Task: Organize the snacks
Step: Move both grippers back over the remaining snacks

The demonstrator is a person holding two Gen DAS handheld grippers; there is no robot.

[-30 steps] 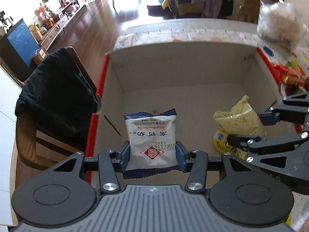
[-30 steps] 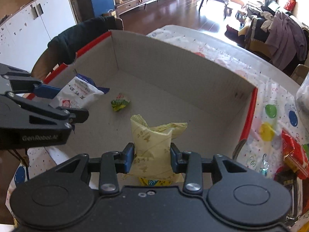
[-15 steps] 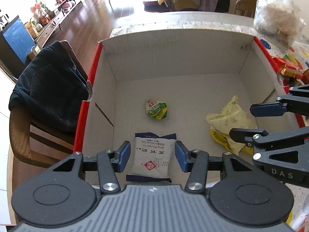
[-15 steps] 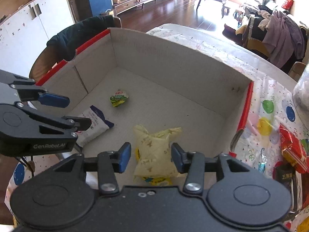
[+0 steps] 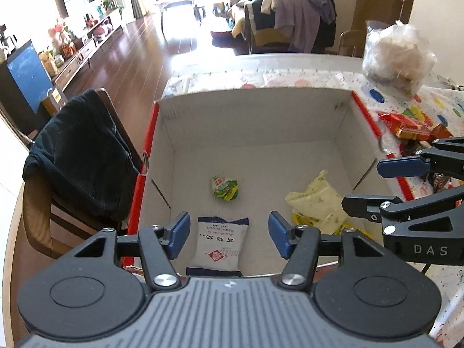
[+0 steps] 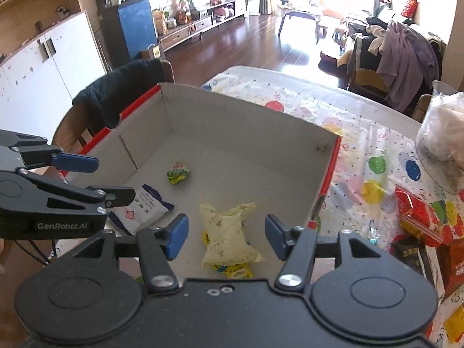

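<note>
A cardboard box [image 5: 255, 121] [image 6: 249, 133] with red outer sides stands on the table. On its floor lie a white and blue snack packet [image 5: 219, 245] [image 6: 142, 208], a pale yellow snack bag [image 5: 317, 203] [image 6: 226, 232] and a small green wrapped snack [image 5: 225, 188] [image 6: 177, 172]. My left gripper [image 5: 229, 233] [image 6: 111, 178] hovers above the white packet, jaws opening, pads clear of it. My right gripper [image 6: 226, 236] [image 5: 362, 184] hangs over the yellow bag, jaws opening too, touching nothing.
Red snack packets [image 5: 406, 126] [image 6: 420, 217] lie on the patterned tablecloth to the right of the box. A clear plastic bag [image 5: 394, 55] [image 6: 443, 133] of pale food stands at the back right. A chair with a black garment [image 5: 81, 156] [image 6: 119, 92] stands left of the box.
Both grippers have let go: the white packet and the yellow bag now lie on the box floor. Both have risen and drawn back with wider jaws, uncovering the green snack.
</note>
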